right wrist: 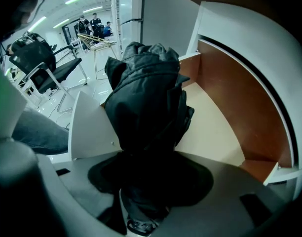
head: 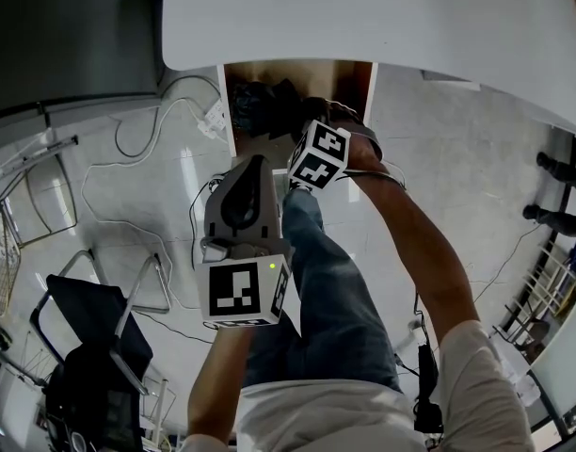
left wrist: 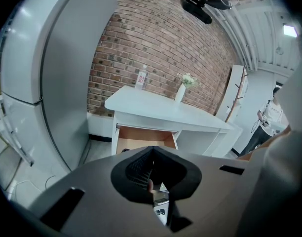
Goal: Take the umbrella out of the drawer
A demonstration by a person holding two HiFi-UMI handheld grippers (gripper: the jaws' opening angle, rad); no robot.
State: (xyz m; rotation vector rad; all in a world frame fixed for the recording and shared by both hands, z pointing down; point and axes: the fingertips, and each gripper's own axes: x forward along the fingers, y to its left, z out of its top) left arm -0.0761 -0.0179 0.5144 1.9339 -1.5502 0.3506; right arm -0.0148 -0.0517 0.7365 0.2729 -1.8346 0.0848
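Above the glossy white floor (head: pixel 119 205), the left tongs (head: pixel 255 172) hang nearest, jaws together and empty, while beyond them the right tongs (right wrist: pixel 141 181) point steeply down, clamped on the black folded umbrella (right wrist: pixel 146 102) over the open drawer (right wrist: pixel 215 127) under the white table (head: pixel 363 17).

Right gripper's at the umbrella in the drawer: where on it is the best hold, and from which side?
Across the narrower end of the folded umbrella, where the right gripper is clamped on it. Come from above, through the open top of the drawer: its walls flank the bundle, and the fabric bulges wider further along, so it would likely fill the jaws less cleanly there.
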